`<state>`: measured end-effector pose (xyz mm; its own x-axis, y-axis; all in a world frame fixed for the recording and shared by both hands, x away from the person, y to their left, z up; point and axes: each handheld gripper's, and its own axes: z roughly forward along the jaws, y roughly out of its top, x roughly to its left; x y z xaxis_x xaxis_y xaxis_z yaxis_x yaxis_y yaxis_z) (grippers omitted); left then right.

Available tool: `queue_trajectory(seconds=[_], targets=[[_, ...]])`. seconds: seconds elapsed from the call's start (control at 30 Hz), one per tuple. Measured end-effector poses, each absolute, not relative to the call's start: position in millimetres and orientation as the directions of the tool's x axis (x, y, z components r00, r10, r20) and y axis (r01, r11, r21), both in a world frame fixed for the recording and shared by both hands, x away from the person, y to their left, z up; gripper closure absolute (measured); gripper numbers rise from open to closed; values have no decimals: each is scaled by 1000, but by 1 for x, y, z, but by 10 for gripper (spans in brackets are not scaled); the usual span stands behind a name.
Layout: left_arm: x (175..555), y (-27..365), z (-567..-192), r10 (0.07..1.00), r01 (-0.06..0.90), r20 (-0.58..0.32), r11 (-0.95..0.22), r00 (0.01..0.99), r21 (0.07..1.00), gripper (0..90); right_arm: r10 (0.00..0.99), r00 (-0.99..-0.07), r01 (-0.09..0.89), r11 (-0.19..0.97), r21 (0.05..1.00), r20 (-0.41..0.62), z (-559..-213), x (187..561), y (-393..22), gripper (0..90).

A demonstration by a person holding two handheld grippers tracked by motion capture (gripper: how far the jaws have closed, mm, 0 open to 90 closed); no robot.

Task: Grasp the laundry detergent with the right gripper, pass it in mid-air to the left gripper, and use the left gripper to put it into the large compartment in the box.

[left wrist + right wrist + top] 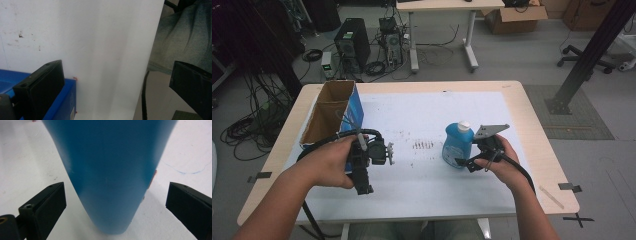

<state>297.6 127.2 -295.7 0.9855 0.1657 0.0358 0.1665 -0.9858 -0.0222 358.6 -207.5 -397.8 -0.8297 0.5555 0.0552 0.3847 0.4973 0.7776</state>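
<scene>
The blue detergent bottle point(457, 145) is stood upright right of the desk's point(522, 150) middle, its body framed between the wide-spread jaws of the right claw point(116, 202), apparently so that it can be gripped. The left claw point(362, 172) is held equally wide and empty beside the open blue carton point(334, 112), probably kept clear for steadying it.

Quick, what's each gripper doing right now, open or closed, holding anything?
Left gripper: open, holding nothing, beside the blue box.
Right gripper: open, jaws either side of the blue bottle, not gripping it.
</scene>
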Motion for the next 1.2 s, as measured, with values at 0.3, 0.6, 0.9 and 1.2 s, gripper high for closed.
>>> queue_trajectory(seconds=[0.3, 0.6, 0.9, 1.2], targets=[[296, 124, -295, 156, 156, 38, -988, 987, -16, 2, 563, -824, 370, 456, 809, 59, -403, 357, -204, 30], [294, 124, -295, 151, 151, 39, -988, 988, -15, 2, 581, -812, 360, 426, 830, 54, -407, 357, -199, 26], [293, 126, -297, 152, 153, 42, -988, 987, -5, 2, 604, -796, 358, 407, 840, 47, -410, 357, -198, 17], [292, 127, -297, 148, 149, 43, -989, 988, -7, 2, 620, -783, 360, 387, 849, 49, -413, 357, -198, 18]])
